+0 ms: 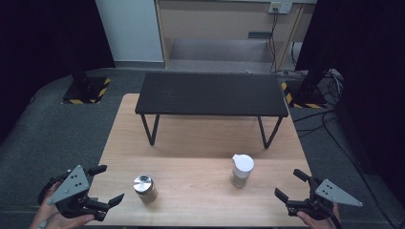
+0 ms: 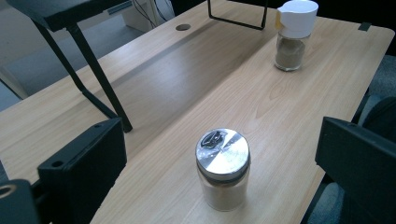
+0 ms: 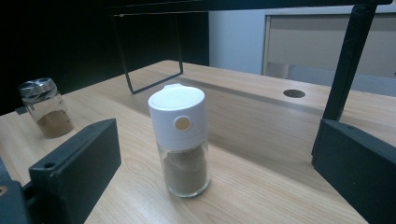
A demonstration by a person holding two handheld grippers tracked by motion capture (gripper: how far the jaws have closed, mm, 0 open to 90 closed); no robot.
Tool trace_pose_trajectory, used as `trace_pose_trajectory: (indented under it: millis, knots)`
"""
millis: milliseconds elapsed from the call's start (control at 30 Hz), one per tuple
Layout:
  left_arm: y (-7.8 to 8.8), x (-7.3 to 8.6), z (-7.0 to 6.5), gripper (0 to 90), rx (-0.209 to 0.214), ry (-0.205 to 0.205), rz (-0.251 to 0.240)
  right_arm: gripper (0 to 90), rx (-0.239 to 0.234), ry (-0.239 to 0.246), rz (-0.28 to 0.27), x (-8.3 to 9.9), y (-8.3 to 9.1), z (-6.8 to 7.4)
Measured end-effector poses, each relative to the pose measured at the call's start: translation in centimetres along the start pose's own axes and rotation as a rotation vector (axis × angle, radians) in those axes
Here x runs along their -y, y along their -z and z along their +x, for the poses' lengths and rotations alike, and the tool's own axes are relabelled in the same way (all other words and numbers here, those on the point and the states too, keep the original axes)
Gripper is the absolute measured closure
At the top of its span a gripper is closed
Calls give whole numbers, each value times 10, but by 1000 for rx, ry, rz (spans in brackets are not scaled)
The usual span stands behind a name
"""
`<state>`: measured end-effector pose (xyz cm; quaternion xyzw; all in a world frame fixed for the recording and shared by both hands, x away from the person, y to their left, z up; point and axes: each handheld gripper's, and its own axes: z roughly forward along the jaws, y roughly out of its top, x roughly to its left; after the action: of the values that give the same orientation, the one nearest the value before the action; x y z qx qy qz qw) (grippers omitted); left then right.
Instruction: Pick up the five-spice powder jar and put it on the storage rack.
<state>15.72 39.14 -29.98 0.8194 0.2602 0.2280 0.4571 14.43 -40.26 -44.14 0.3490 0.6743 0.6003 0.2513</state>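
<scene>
Both jaws are held spread, left gripper [image 1: 108, 186] near the metal-lidded jar [image 1: 144, 188], right gripper [image 1: 290, 185] right of the white-capped jar [image 1: 241, 170].

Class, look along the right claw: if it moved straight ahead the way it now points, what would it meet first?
Most likely the white-capped jar, which stands upright and centred between the open right claw jaws. Nothing lies between them, though the exact gap is hard to judge.

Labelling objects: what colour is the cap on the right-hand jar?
White, with a small yellowish round spot on the cap. Clearest in the right gripper view.
</scene>
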Motion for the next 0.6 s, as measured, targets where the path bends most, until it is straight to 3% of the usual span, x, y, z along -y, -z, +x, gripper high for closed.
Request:
trace_pose_trajectory:
  millis: [367, 600]
  knots:
    - [3, -12, 17, 11, 7, -14, 44, 19, -1, -1, 0, 0, 0, 0]
    - [-10, -15, 29, 15, 30, -11, 99, 19, 0, -1, -2, 0, 0, 0]
